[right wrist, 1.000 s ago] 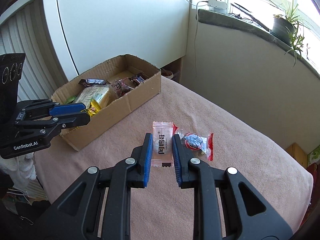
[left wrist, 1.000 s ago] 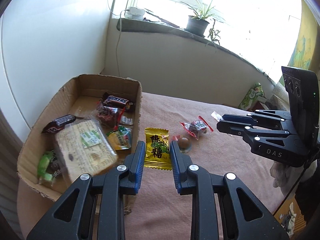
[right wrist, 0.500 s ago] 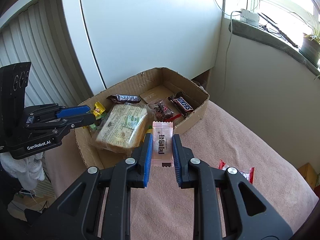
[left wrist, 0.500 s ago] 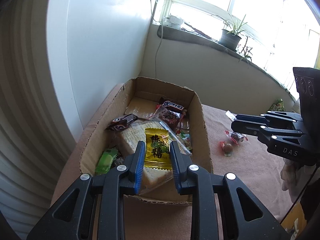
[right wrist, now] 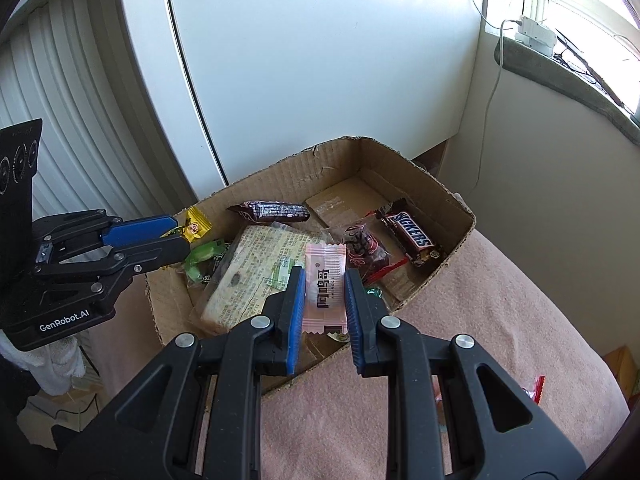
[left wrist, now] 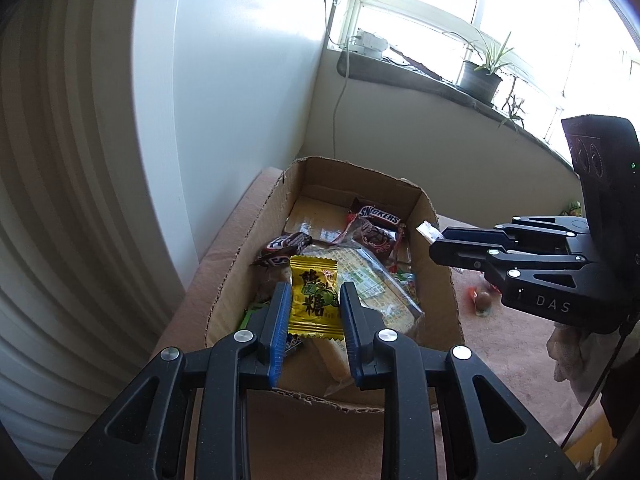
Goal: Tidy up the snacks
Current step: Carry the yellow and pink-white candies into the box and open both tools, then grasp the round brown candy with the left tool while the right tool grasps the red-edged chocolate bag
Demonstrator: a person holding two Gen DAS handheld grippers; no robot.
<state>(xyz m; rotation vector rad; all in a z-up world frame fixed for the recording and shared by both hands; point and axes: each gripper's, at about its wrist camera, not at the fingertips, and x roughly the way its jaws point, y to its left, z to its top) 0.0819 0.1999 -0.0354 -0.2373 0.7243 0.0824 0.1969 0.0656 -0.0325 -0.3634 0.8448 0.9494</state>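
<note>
Left wrist view: your left gripper (left wrist: 313, 307) is clamped on one yellow foil candy packet (left wrist: 315, 298) above the open brown cardboard box (left wrist: 448, 280). Your right gripper (right wrist: 323, 303) pinches one pale pink sachet (right wrist: 325, 288) over it. Two Snickers bars (right wrist: 410, 232) inside.

We see a potted plant (left wrist: 479, 77) and white adapter (left wrist: 369, 43) on the windowsill (left wrist: 420, 76); white cabinet (right wrist: 320, 60) behind.

I see pink cloth-covered surface (right wrist: 500, 320). Cardboard box (right wrist: 436, 190) sits on it at far left corner. Small wrapped candy (left wrist: 482, 300) lies on cloth just right of box; red wrapper (right wrist: 534, 390) near right edge.
</note>
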